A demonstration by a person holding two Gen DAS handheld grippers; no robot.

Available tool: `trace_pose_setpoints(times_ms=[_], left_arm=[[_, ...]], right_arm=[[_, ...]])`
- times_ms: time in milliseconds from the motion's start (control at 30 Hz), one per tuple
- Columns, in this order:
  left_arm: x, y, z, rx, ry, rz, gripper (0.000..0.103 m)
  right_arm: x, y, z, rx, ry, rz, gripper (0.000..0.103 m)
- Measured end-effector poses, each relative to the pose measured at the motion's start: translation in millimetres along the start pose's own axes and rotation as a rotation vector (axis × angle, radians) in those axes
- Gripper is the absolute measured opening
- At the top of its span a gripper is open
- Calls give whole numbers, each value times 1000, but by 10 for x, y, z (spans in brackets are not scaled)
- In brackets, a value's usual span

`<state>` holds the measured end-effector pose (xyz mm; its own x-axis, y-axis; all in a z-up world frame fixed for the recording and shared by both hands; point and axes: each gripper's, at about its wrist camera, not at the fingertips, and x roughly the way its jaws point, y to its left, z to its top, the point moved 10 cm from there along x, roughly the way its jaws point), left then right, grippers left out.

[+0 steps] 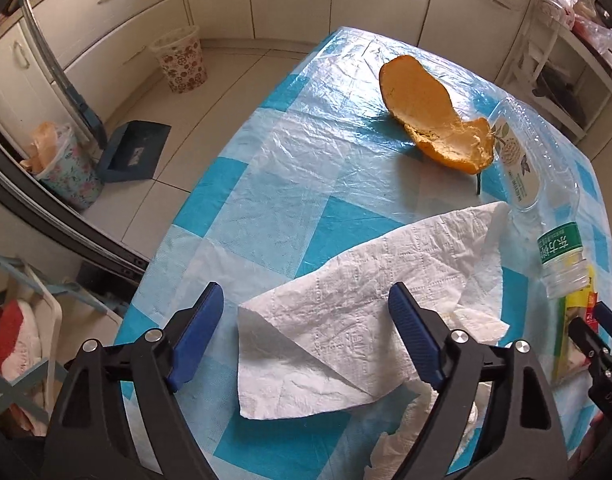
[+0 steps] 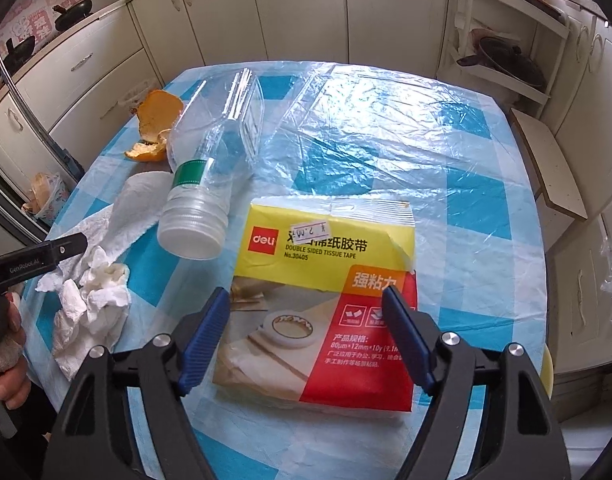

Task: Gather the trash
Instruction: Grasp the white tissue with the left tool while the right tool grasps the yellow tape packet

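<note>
My left gripper (image 1: 304,300) is open, its jaws to either side of a flat white paper towel (image 1: 346,316) on the blue checked table (image 1: 266,184). An orange peel (image 1: 434,120) lies farther back, next to a clear plastic bottle (image 1: 542,184) on its side. My right gripper (image 2: 306,304) is open over a yellow and red tape package (image 2: 326,292). The bottle (image 2: 210,176) lies left of the package, with the orange peel (image 2: 154,124) behind it and crumpled tissue (image 2: 94,296) at the left. The left gripper's finger (image 2: 46,254) shows at the left edge.
A patterned waste basket (image 1: 182,60) stands on the floor beyond the table. A floral bin (image 1: 66,168) and a blue dustpan (image 1: 134,152) stand at the left. Cabinets line the walls. A white shelf rack (image 2: 502,48) is at the far right.
</note>
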<state>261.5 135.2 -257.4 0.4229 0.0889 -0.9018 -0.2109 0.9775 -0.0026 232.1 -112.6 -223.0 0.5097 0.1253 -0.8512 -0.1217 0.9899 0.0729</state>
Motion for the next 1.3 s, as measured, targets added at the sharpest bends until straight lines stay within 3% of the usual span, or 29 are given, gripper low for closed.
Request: trace_pose_setpoints(times_ms=[167,200,267,300,333,367,433,600,667,700,767,1000,1067,1133,1167,1200,1300], left_arm=[[9,-124,17,39,-21,17,81],[-2,-154,22,47,-29,14,78],[-48,-253,24,72,-43,-8,50],[-74,-307,20,84,-45,-24,42],[-85,-320,17,87,-44,-36,25],[-96,-334,14,85,-41,-54,14],[-111,-327,9,61,-29,-91,7],[-350,-217,83,-17,-89,-167,6],[-466,-177,115,-36,-121,-194,6],[-509,-163,122,-43,-130,-205,6],[-560,-152,123,-54,-135,-227,6],[-600,-126,110,-59,-139,-257,6],[-611,-116,127,-52,-148,-251,6],[-630,-116,139,-43,-159,-242,6],[-645,-126,141,-37,-165,-237,6],[-657,-130,147,-31,-171,-231,6],[-709,-160,163,-9,-194,-211,6]], right_arm=[[36,-17,3,1,3,2,75],[48,-14,-1,0,5,4,69],[47,-7,6,-4,1,6,52],[44,2,10,-5,4,15,37],[38,8,17,-6,3,20,25],[35,13,17,-8,4,22,19],[16,18,15,-15,0,23,7],[-120,-33,64,-14,-32,30,6],[-171,-96,100,3,-48,16,47],[-219,-149,118,16,-78,-13,93],[-248,-182,138,14,-105,-55,97],[154,-119,-66,-16,23,-83,97],[136,-93,-24,-26,-8,-73,85],[95,-72,11,-29,-16,-60,43],[79,-73,19,-19,-16,-44,35],[77,-80,13,-11,-12,-34,18],[31,-102,20,-3,-27,-18,7]])
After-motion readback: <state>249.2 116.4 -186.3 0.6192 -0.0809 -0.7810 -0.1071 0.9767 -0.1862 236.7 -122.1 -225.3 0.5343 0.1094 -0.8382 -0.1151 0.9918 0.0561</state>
